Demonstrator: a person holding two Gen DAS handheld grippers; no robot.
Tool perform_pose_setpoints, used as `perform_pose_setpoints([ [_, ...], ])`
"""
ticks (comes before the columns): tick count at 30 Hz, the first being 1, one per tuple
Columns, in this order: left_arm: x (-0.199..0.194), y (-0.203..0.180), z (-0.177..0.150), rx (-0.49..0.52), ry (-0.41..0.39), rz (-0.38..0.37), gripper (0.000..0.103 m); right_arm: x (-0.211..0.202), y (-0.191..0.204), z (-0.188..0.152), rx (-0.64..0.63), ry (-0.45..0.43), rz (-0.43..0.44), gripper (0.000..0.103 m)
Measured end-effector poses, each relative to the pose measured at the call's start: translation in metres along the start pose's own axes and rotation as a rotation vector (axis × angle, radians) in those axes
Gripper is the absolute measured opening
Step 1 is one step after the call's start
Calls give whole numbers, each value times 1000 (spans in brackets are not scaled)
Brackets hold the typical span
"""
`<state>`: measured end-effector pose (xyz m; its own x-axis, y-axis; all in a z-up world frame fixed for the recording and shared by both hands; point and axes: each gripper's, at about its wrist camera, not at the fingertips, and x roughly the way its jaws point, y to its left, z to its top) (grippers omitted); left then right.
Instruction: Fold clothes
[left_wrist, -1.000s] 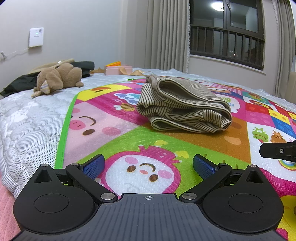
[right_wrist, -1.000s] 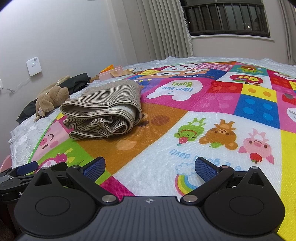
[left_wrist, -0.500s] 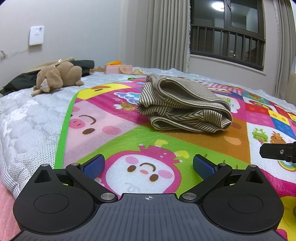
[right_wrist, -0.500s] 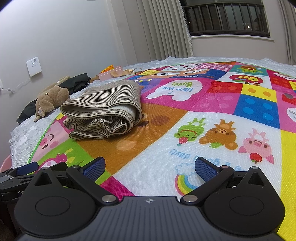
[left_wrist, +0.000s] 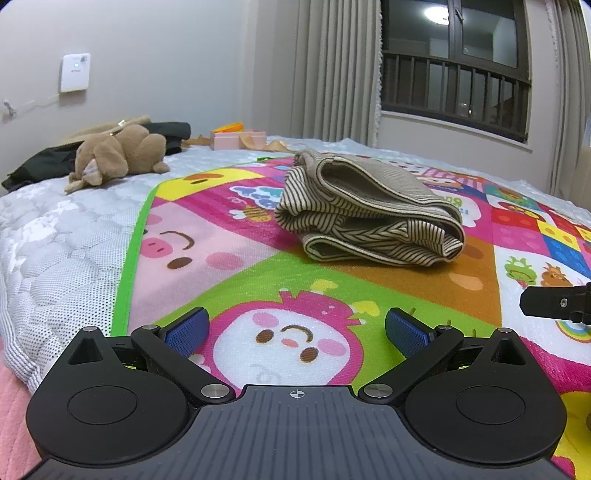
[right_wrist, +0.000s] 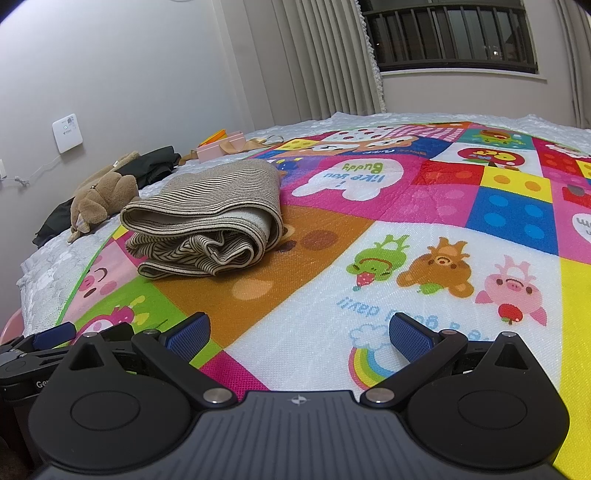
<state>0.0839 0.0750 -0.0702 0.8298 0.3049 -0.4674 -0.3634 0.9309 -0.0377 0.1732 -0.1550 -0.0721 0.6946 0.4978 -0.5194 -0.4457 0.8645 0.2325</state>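
A beige garment with dark stripes (left_wrist: 369, 210) (right_wrist: 207, 218) lies folded in a thick bundle on the colourful cartoon play mat (left_wrist: 258, 288) (right_wrist: 443, 221). My left gripper (left_wrist: 297, 328) hovers low over the mat's near edge, well short of the bundle, open with nothing between its blue pads. My right gripper (right_wrist: 299, 334) is likewise open and empty, to the right of the bundle and nearer than it. The right gripper's black finger (left_wrist: 550, 301) pokes in at the right edge of the left wrist view, and the left gripper's fingers (right_wrist: 51, 338) show at the lower left of the right wrist view.
A brown plush toy (left_wrist: 118, 155) (right_wrist: 99, 195) and dark clothing (left_wrist: 40, 162) lie on the white quilted mattress (left_wrist: 55, 240) at the left. A pink box (left_wrist: 238, 139) sits further back. Curtains (left_wrist: 332, 66) and a barred window (left_wrist: 454, 81) stand behind the bed.
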Motion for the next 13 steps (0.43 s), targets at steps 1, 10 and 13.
perform_pose_setpoints([
  [1, 0, 0, 0, 0, 1, 1, 103, 0, 0, 0, 1, 1, 0, 103],
  [10, -1, 5, 10, -14, 47, -8, 103, 7, 4, 3, -10, 51, -29, 103],
  [13, -4, 8, 12, -15, 57, -32, 103, 9, 10, 3, -44, 69, -57, 103],
])
